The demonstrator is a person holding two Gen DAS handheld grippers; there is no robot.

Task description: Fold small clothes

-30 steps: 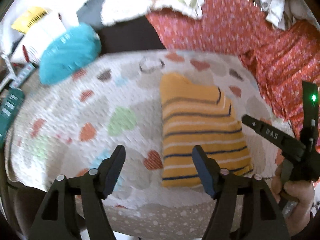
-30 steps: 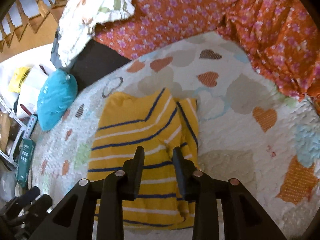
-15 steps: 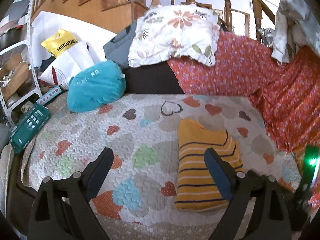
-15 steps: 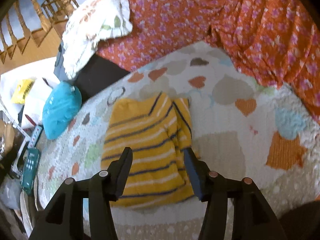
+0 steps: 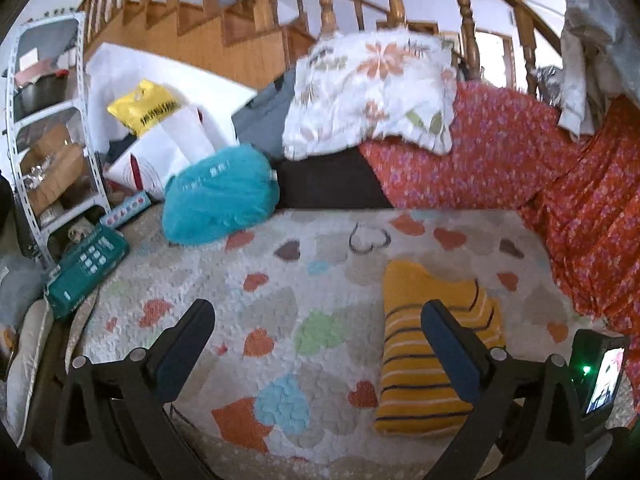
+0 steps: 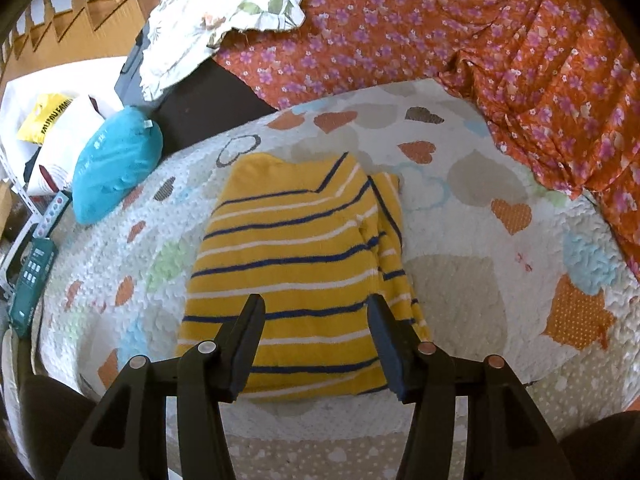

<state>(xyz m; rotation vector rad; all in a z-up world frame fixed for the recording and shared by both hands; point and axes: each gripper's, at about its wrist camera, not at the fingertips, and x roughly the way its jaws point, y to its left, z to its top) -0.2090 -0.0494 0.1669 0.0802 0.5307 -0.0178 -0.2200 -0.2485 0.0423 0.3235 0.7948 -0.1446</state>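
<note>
Wooden staircase with turned balusters, metal shelving unit, white wall, soft daylight

In the left wrist view, one dark finger of the left gripper covers part of the folded mustard-yellow knitted sweater with navy and white stripes. In the right wrist view, both spread fingers of the right gripper hide that sweater's near edge. The printing on the yellow plastic bag is too blurred to read. The small lit screen at the right edge shows a picture too small to make out.
</note>
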